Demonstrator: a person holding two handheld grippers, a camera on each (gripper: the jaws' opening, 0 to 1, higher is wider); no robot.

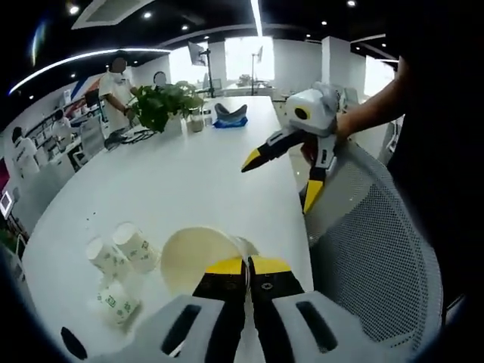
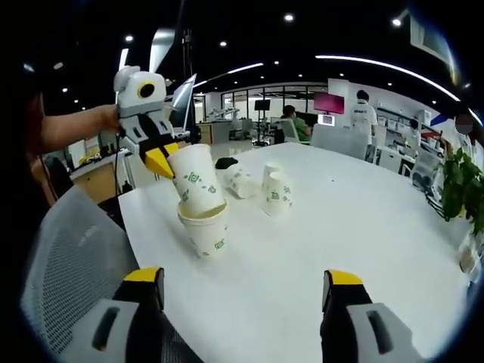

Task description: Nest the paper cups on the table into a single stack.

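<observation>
The held cup [image 2: 195,180] is going mouth-down and tilted into a second cup [image 2: 206,231], which is standing upright on the white table [image 2: 302,257] near its edge. The left claw [image 2: 159,160] is pinching the held cup by its rim, jaws closed on the paper wall; in the left gripper view the same cup [image 1: 198,257] is showing its open mouth just beyond the yellow fingertips [image 1: 227,266]. Three loose cups [image 1: 121,268] are lying together on the table off to the side; in the right gripper view they are sitting behind the pair being nested.

The right claw [image 2: 246,287] is hovering wide and empty above the table, well apart from the cups; in the left gripper view it [image 1: 283,170] is hanging over the table edge beside a mesh chair [image 1: 378,257].

Paper cups are probably light, thin-walled and easily crushed. Judgement: grip lightly at the stiffer rolled rim, and steady the lower cup, since it may tip or slide.
</observation>
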